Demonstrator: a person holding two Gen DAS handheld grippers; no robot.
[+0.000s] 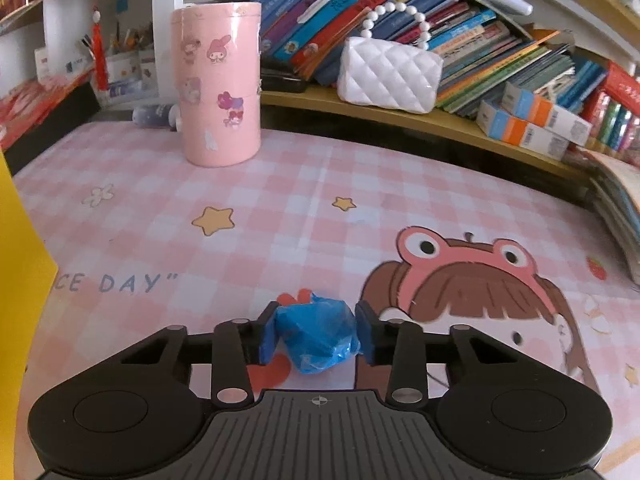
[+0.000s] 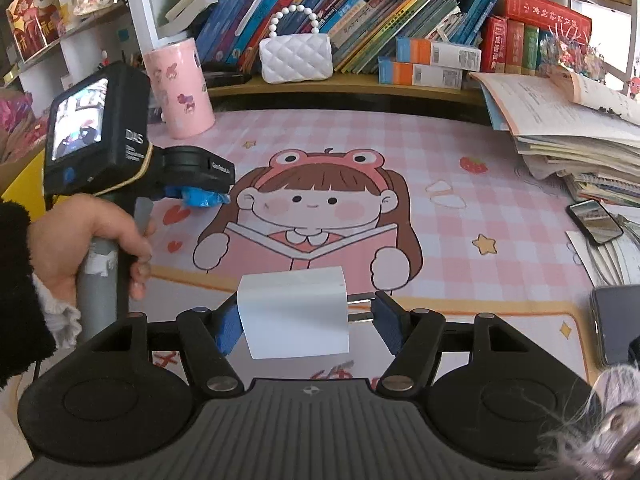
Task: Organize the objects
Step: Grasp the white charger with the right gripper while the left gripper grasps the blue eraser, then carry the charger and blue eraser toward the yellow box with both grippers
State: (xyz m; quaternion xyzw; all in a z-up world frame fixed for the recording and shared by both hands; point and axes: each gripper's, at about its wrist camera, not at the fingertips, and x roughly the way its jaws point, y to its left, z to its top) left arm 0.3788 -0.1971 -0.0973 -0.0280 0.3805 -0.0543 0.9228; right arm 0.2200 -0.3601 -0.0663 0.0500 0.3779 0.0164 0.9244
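Note:
My left gripper is shut on a crumpled blue plastic wad, held just above the pink checked desk mat. In the right wrist view the left gripper shows at the left with the blue wad between its fingers. My right gripper is shut on a white charger plug, its two metal prongs pointing right against the right finger. A tall pink cartoon-printed canister stands at the mat's far left, and also shows in the right wrist view.
A shelf behind the mat holds leaning books and a white quilted purse with a pearl handle. A stack of open books and two phones lie at the right. A yellow object borders the left edge.

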